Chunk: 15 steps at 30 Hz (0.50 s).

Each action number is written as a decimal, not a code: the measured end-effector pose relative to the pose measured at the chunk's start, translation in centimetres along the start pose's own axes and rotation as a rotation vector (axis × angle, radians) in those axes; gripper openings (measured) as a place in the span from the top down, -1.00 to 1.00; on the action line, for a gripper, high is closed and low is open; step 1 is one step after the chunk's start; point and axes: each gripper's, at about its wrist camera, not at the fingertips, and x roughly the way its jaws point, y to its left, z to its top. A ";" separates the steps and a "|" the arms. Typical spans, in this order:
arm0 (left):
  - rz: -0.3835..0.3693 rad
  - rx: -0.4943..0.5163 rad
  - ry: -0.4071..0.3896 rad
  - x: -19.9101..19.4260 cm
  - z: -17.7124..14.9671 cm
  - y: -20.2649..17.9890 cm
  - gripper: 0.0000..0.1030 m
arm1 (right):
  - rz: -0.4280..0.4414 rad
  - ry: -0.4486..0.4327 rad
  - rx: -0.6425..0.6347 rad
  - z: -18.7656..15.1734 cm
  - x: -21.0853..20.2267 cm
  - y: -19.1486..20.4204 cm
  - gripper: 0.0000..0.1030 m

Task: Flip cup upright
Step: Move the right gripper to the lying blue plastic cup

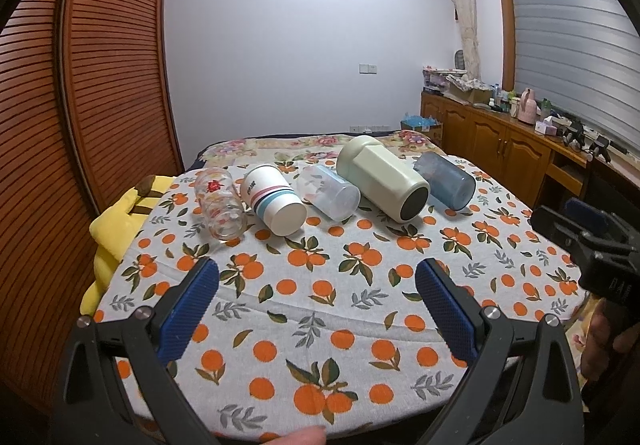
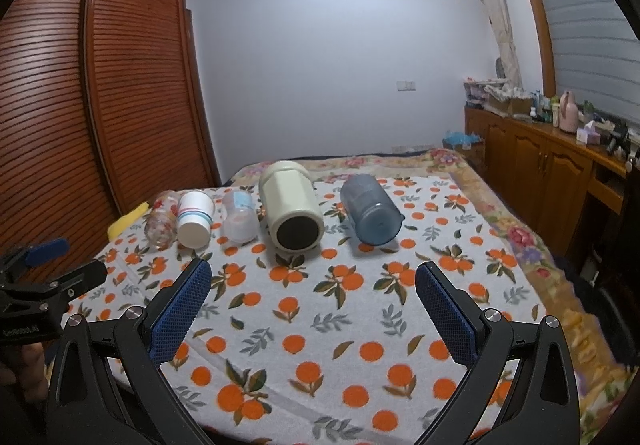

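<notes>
Cream tumbler (image 2: 291, 210) lies sideways between clear cup (image 2: 240, 216) and blue cup (image 2: 372, 210).

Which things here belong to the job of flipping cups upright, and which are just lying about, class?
Belong to the job:
- glass cup, on its side
- striped paper cup, on its side
- clear plastic cup, on its side
- cream flask, on its side
- blue tumbler, on its side
- left gripper, open
- right gripper, open

Lying about:
- yellow plush toy
- pink jug
</notes>
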 end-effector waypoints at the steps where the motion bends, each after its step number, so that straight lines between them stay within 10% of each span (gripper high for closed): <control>1: -0.001 0.002 0.007 0.4 0.0 0.0 -0.93 | 0.000 0.001 -0.005 0.2 0.3 -0.1 -1.00; 15: -0.072 0.040 0.060 5.4 1.1 -0.5 -0.93 | 0.020 0.064 -0.071 3.4 5.4 -1.2 -0.90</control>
